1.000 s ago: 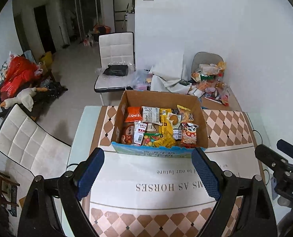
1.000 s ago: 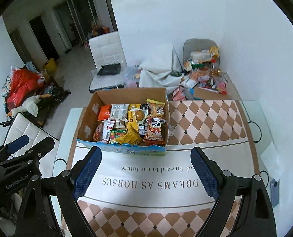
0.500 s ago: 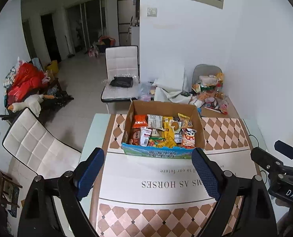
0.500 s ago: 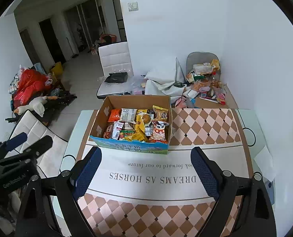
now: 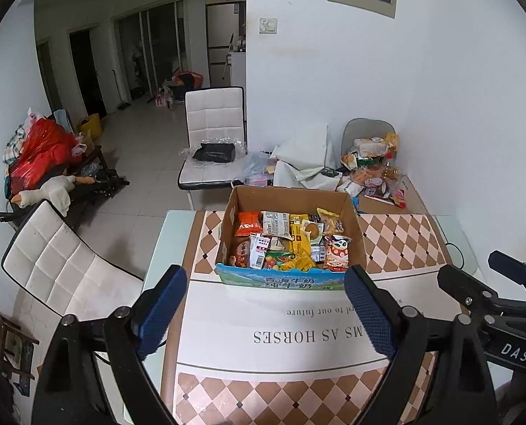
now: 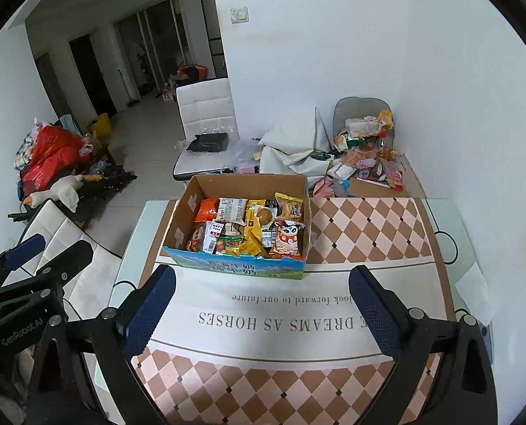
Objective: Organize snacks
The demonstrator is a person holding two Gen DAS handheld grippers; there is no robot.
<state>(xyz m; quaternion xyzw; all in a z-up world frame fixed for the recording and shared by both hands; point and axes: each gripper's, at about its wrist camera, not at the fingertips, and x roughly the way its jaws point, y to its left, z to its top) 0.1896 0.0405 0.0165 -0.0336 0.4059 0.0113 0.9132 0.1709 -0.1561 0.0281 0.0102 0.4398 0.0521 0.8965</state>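
The cardboard snack box sits on the table beyond both grippers, left gripper and right gripper, jaws opening, seemingly empty.

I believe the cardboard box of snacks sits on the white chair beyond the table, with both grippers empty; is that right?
Not quite: the cardboard box sits on the table, not the chair, as the right wrist view shows. The left gripper and right gripper are indeed empty, jaws opening.

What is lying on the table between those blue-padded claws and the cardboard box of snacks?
Nothing but the printed table mat. Both wrist views show that stretch bare from the opening, empty right gripper and left gripper up to the snack box.
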